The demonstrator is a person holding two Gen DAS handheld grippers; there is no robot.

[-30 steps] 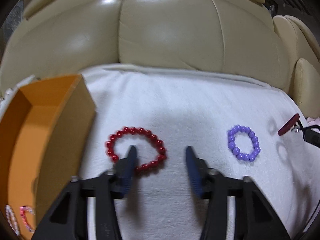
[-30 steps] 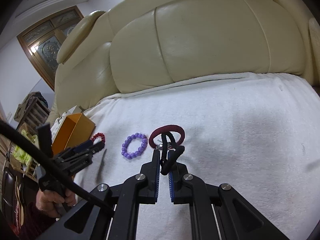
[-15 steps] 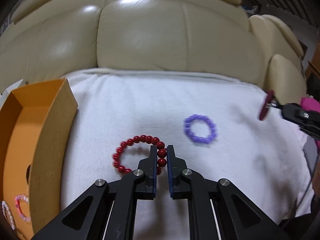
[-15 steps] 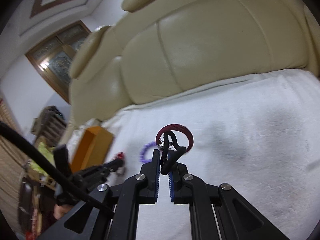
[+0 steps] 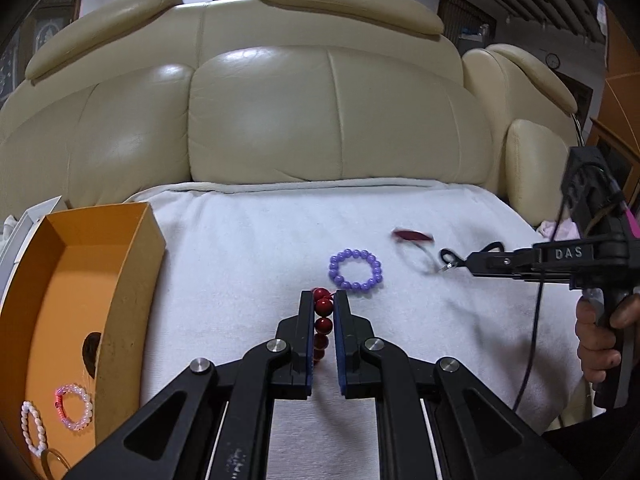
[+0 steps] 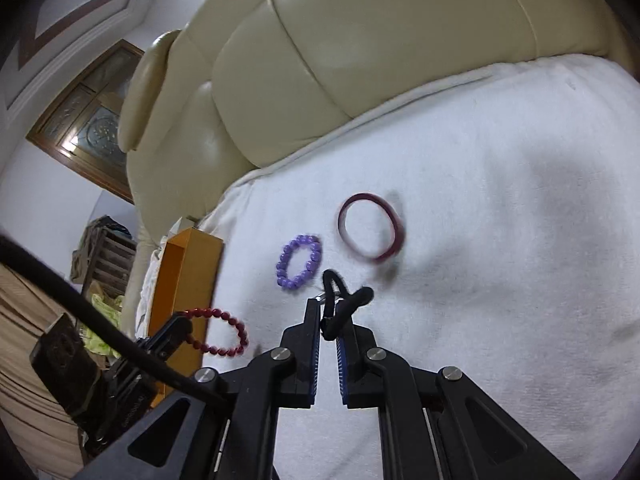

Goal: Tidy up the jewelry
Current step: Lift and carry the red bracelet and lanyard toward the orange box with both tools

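Purple bracelet (image 5: 355,270), one; red bracelet (image 6: 218,332), one.

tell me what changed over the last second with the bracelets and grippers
The left gripper closed on the red bead bracelet and lifted it off the white towel. The right gripper kept its black cord, but the maroon band came loose from it. The purple bracelet stayed put; the orange box kept its bracelets.

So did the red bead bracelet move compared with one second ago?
Yes. The red bracelet lay flat on the white towel before; now the left gripper is shut on it and holds it up, nearer the orange box.
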